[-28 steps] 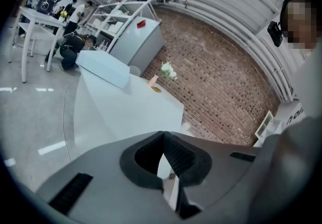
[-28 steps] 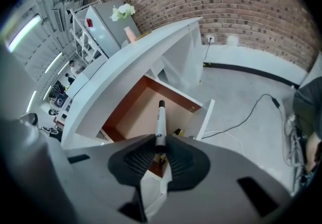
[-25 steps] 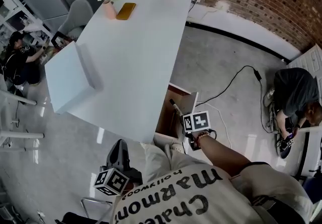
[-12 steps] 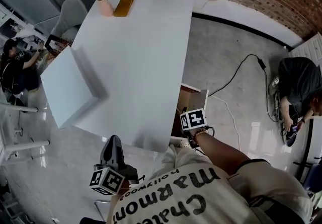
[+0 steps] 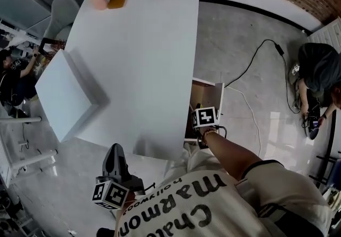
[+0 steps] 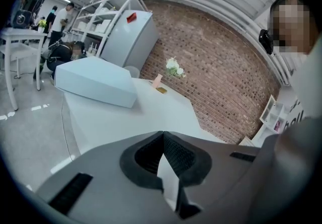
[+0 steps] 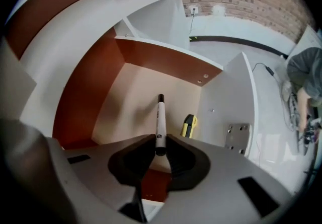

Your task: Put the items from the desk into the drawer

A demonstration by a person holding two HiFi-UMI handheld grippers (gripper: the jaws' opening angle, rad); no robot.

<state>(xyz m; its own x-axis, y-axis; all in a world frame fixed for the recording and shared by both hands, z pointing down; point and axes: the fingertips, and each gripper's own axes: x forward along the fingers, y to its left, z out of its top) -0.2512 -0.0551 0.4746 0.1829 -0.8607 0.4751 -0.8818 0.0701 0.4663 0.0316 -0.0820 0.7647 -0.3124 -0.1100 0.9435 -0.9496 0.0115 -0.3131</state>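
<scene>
1. The marker pen (image 7: 160,120) juts straight out ahead of the right gripper (image 7: 160,150). Its long axis runs along the tool's own pointing line, dark tip leading.
2. The open drawer (image 7: 98,92) lies directly beyond that tip, so the pen already sits inside its walls. Whether the tip touches the floor I cannot tell. A yellow-and-black item (image 7: 189,126) lies just right of the pen's line.
3. The right jaws stand narrowly apart, clamped on the pen's rear end.
4. The left gripper (image 6: 162,137) has its jaws together with nothing between them. It hangs by the desk (image 5: 149,44) edge, so the right hand is nearer the drawer.
5. Letting go probably needs only opening; the pen would likely topple flat.
</scene>
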